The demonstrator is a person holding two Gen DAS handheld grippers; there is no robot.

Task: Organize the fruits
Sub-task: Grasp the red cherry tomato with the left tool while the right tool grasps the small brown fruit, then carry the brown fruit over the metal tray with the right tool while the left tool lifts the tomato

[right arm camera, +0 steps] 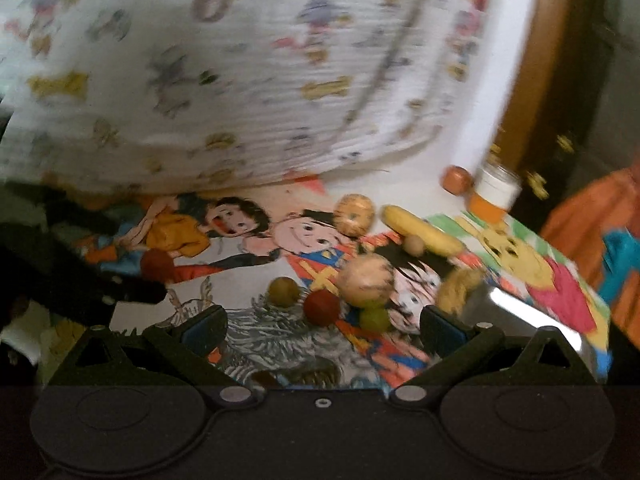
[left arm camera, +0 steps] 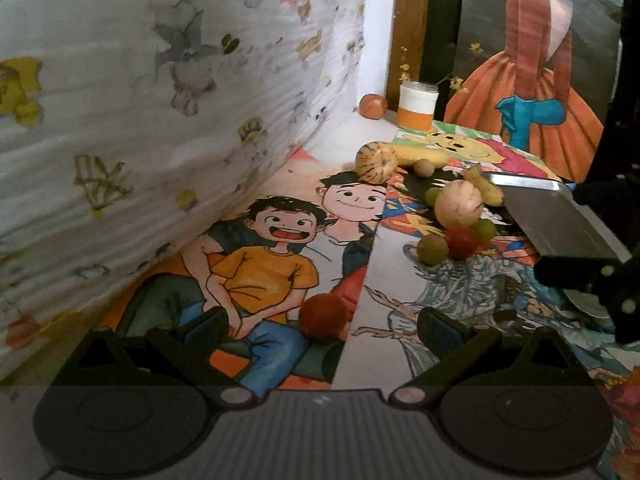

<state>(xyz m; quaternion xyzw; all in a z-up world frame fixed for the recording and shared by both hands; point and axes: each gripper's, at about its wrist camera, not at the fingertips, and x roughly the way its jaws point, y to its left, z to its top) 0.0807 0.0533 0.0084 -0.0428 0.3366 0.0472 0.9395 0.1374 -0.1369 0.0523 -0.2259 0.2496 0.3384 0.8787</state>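
Fruits lie on a cartoon-printed mat (left arm camera: pixel 256 264). In the left wrist view my left gripper (left arm camera: pixel 320 326) is open, with a red fruit (left arm camera: pixel 323 317) between its fingers, apart from both. Farther off lie a striped melon (left arm camera: pixel 375 162), a banana (left arm camera: pixel 424 155), a pale round melon (left arm camera: pixel 458 204), a green fruit (left arm camera: pixel 432 249), a red tomato-like fruit (left arm camera: pixel 462 242) and green grapes (left arm camera: pixel 485 229). A steel tray (left arm camera: pixel 560 220) stands at the right. My right gripper (right arm camera: pixel 322 320) is open and empty, just short of the red fruit (right arm camera: pixel 322 307) and a grape (right arm camera: pixel 374 318).
A cartoon-printed cloth wall (left arm camera: pixel 160 120) rises on the left. A white and orange jar (left arm camera: pixel 417 105) and an orange-brown fruit (left arm camera: pixel 373 106) stand at the back by a wooden frame. The right gripper's black body (left arm camera: pixel 612 280) shows at the right edge of the left wrist view.
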